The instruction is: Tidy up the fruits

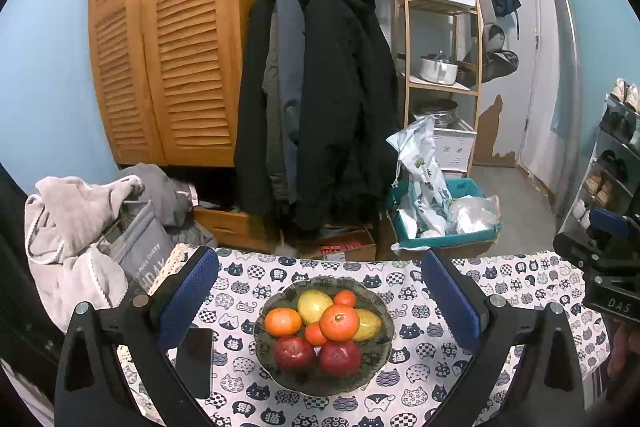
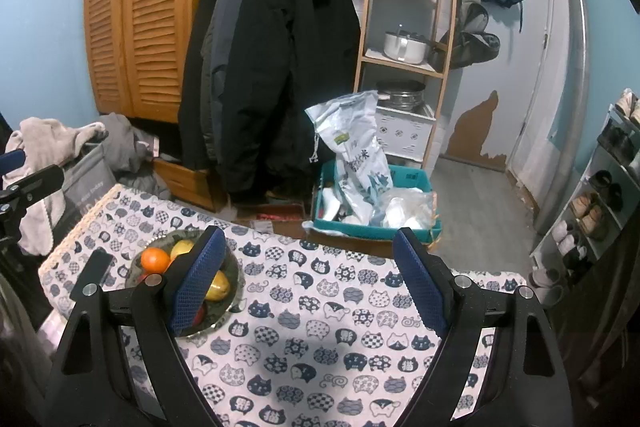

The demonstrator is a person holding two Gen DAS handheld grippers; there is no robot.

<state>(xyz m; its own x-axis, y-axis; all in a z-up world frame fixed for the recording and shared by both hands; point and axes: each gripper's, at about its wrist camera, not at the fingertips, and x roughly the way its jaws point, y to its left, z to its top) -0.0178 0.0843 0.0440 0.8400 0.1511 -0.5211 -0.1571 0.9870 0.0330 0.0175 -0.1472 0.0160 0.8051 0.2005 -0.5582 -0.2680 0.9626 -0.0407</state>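
A dark patterned bowl [image 1: 382,355] sits on the cat-print tablecloth [image 1: 432,379], holding several oranges [image 1: 339,322], two red apples [image 1: 294,351] and yellow fruits [image 1: 313,304]. My left gripper [image 1: 320,303] is open and empty, its blue pads either side of the bowl and above it. My right gripper [image 2: 308,279] is open and empty over bare cloth to the right of the bowl [image 2: 234,277]; its left finger [image 2: 196,279] hides part of the fruit. The right gripper's body shows at the right edge of the left wrist view [image 1: 604,267].
A black phone [image 1: 195,361] lies on the cloth left of the bowl. Grey clothes and a bag [image 1: 100,239] pile up at the table's left. Beyond the far edge hang dark coats [image 1: 320,99], with a teal box of bags [image 1: 440,215] on the floor.
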